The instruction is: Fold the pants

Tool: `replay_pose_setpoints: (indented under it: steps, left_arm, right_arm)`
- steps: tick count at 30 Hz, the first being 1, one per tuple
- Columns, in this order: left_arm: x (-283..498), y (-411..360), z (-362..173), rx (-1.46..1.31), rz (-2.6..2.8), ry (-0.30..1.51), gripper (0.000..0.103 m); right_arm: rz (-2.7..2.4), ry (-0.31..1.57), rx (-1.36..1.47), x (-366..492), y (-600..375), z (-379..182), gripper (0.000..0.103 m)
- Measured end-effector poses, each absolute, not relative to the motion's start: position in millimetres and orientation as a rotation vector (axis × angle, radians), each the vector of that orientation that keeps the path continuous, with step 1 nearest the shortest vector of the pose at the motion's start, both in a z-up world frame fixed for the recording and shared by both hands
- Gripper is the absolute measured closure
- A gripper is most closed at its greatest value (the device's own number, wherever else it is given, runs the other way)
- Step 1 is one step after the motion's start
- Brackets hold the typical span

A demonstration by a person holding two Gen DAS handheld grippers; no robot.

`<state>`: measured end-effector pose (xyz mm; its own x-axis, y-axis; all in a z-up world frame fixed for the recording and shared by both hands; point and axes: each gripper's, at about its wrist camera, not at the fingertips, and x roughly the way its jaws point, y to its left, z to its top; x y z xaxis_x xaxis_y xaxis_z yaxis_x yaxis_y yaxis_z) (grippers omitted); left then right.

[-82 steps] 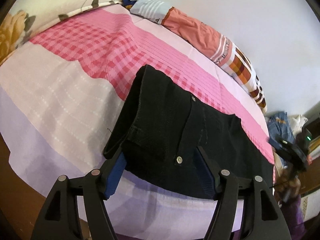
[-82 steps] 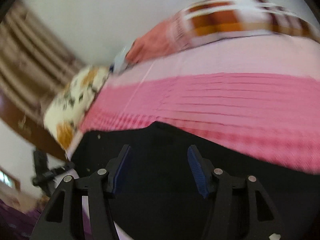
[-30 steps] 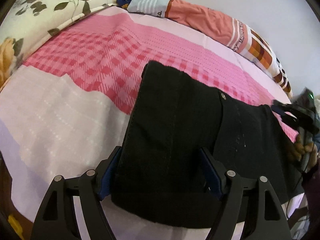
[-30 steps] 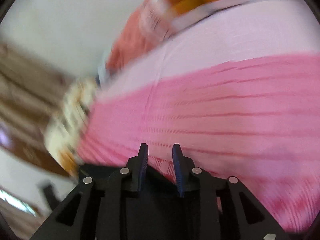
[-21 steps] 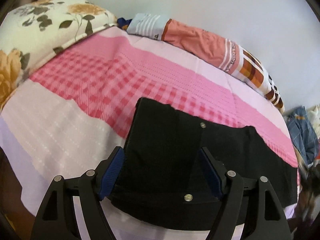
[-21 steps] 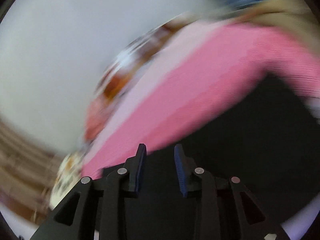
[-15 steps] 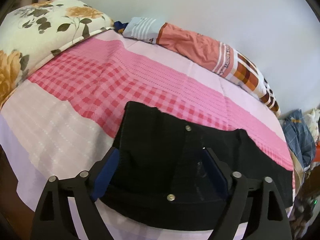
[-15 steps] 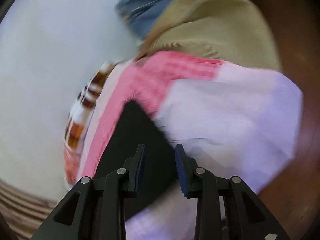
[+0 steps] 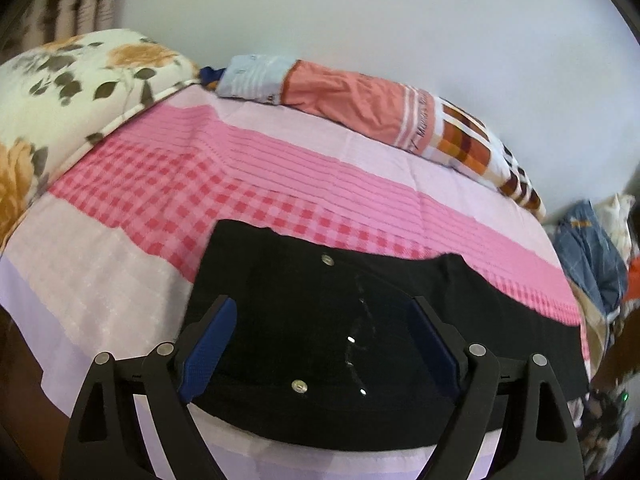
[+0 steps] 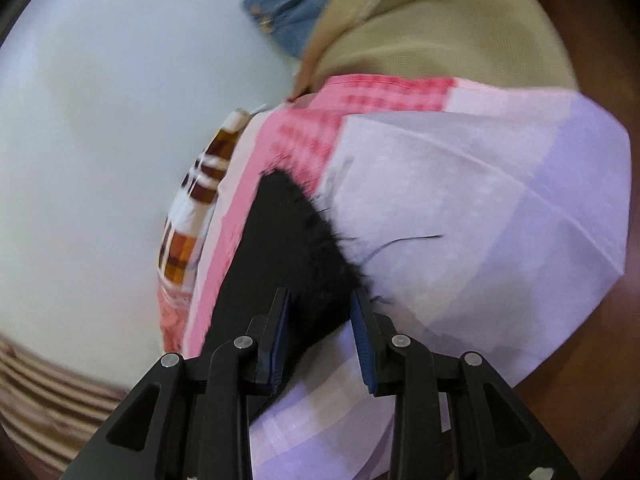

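Note:
Black pants [image 9: 304, 320] lie flat on the pink and lilac bed sheet [image 9: 248, 184], waist end near me, legs running to the right. My left gripper [image 9: 320, 336] is open, its blue pads hovering over the waist with two metal buttons between them. In the right wrist view the frayed hem of the pants [image 10: 296, 232] lies near the bed's corner. My right gripper [image 10: 322, 312] is partly open just above the hem's edge, holding nothing.
A floral pillow [image 9: 60, 92] sits at the far left. A rolled orange and checked blanket [image 9: 380, 112] lies along the wall. A pile of blue and beige clothes [image 9: 592, 248] sits past the bed's right end, also in the right wrist view [image 10: 420, 20].
My right gripper swung from the middle of the pants to the hem at the bed's corner and opened slightly. My left gripper drew back a little from the waist and stayed open.

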<state>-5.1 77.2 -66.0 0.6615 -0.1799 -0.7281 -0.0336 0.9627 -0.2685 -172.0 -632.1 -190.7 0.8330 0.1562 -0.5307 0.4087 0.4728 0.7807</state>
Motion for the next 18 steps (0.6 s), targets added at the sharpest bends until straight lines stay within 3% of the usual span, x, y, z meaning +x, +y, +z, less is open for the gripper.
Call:
replay_pose_setpoints:
  steps: [2,8,11,13,18]
  left_arm:
    - [-2.8,69.8,-68.2,-0.253,-0.101,0.866,0.016]
    - [-3.8,60.1,-68.7,-0.231,-0.122,0.875,0.016]
    - [-5.4,62.8,-69.5,-0.242,-0.121,0.879,0.016]
    - [-5.4,64.8,-71.0,-0.252,-0.116,0.888,0.016]
    - [-3.7,67.5,-76.0,-0.282,-0.117,0.91,0.016]
  right_arm:
    - [-0.162,0.602,1.043,-167.4,-628.8,-187.9,0.083]
    - [-0.184,0.585,1.131,-174.6,-637.4,-202.0,0.084]
    - [-0.207,0.501,1.219,-191.0,-651.1,-205.1,0.08]
    - [-0.229,0.458,1.266,-200.4,-660.1,-206.0,0.071]
    - [-0.251,0.472,1.275,-203.7,-668.7,-208.0,0.06]
